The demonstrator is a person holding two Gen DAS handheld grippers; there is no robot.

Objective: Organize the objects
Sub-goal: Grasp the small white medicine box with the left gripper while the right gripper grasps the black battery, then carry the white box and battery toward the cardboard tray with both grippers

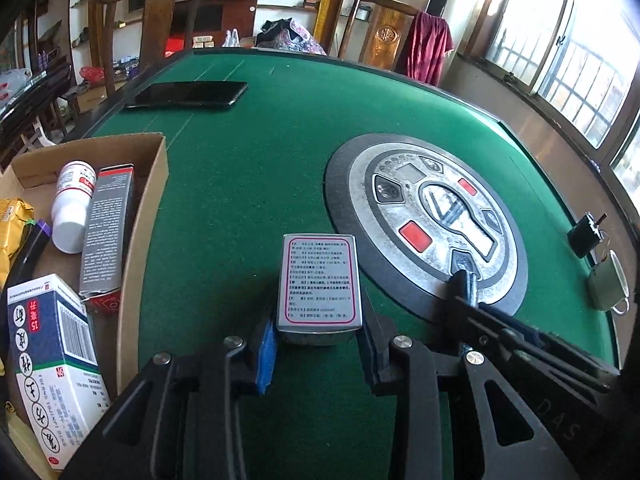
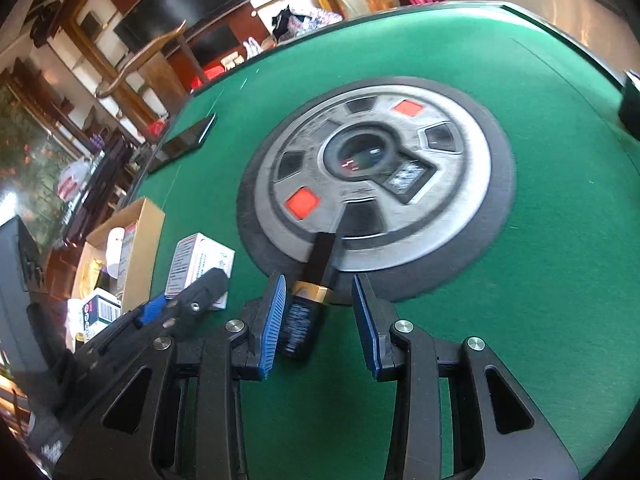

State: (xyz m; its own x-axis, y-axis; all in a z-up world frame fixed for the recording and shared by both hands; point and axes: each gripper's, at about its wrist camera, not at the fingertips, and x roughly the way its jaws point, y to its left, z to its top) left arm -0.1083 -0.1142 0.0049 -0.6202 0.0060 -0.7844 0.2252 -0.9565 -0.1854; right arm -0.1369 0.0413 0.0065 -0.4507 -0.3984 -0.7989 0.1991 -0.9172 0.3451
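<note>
My left gripper (image 1: 318, 344) is narrowed onto a small medicine box (image 1: 320, 282), and both pads seem to press its near end; the box lies flat on the green table (image 1: 248, 184) and reaches away from my fingers. To the left of this gripper, just beside it, stands an open cardboard box (image 1: 140, 216) with a white bottle (image 1: 72, 208), a grey carton (image 1: 106, 232) and a blue and white carton (image 1: 52, 364) inside.

My right gripper (image 2: 320, 320) has a black and gold tube (image 2: 308, 312) between its fingers. The tube leans on the left blue pad (image 2: 272, 320), but a gap shows before the right one, so I cannot say that it is really clamped. Its far end lies on the rim of the round panel (image 2: 460, 184) ahead of this gripper.

I judge the medicine box light and stiff but easy to crush, so the grip should sit on its two long sides, not too hard. The tube looks smooth and round; it may roll or slip, and I would take it at the middle of the body.

The right view is blurred. The print on the tube is not readable to me. The cardboard box is cut by the left edge, so its full content is hidden. To the far right of my left gripper a small padlock (image 1: 606, 286) lies near the table edge.
</note>
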